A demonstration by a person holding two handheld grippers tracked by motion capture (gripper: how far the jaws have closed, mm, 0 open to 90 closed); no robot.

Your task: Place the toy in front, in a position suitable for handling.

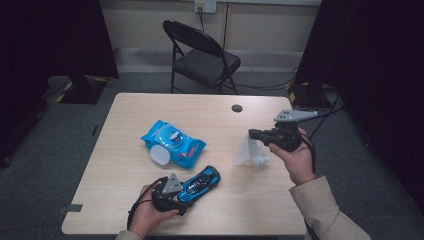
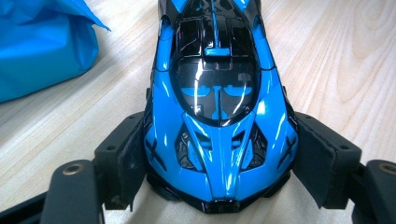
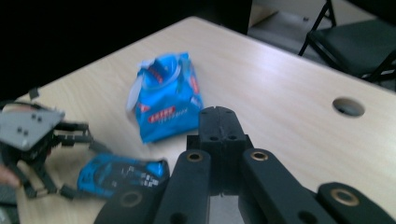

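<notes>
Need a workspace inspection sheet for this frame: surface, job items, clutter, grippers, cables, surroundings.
Surface: light wood table with a round grommet hole.
Job's things: blue toy car at the near edge; white wipe hanging at the right gripper.
Clutter: blue wipes pack mid-table, lid flap open.
Grippers: left gripper has its fingers against both sides of the car's nose; right gripper shut on the wipe, held above the table.
Cables: one trails from each gripper; more lie on the floor at right.
Surroundings: black folding chair behind the table, grey carpet, dark curtains.
</notes>
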